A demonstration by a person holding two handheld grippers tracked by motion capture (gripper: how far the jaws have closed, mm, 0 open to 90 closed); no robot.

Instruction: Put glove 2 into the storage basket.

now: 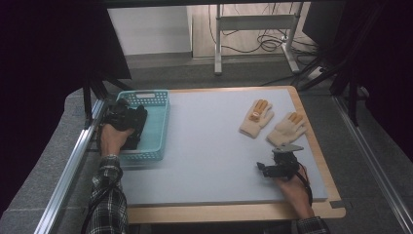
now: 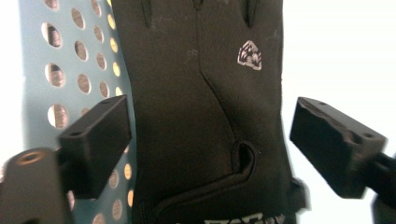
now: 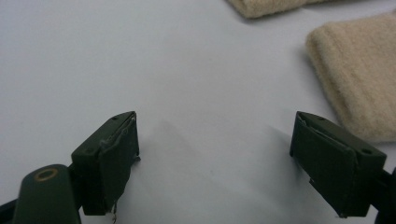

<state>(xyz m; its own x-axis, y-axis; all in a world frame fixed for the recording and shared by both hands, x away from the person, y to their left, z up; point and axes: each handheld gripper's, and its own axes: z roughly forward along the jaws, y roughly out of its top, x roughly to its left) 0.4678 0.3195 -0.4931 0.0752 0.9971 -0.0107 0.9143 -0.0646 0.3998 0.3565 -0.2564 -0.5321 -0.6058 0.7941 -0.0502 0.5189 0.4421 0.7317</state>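
A black glove point(image 2: 201, 116) with a small white logo lies in the teal perforated basket point(image 2: 70, 84). My left gripper point(image 2: 210, 144) stands open over it, one jaw on each side of the glove and neither pad pressing on it. From above, the left gripper point(image 1: 127, 119) is inside the basket point(image 1: 160, 122) at the table's left. Two beige knit gloves point(image 1: 256, 118) point(image 1: 286, 128) lie on the grey mat at the right. My right gripper point(image 1: 265, 168) rests just in front of them, open with nothing between its jaws point(image 3: 215, 140). One beige glove point(image 3: 359, 79) lies beside its right jaw.
The grey mat point(image 1: 209, 146) covers a wooden table top with metal rails along both sides. A white table frame and cables stand on the floor beyond the far edge.
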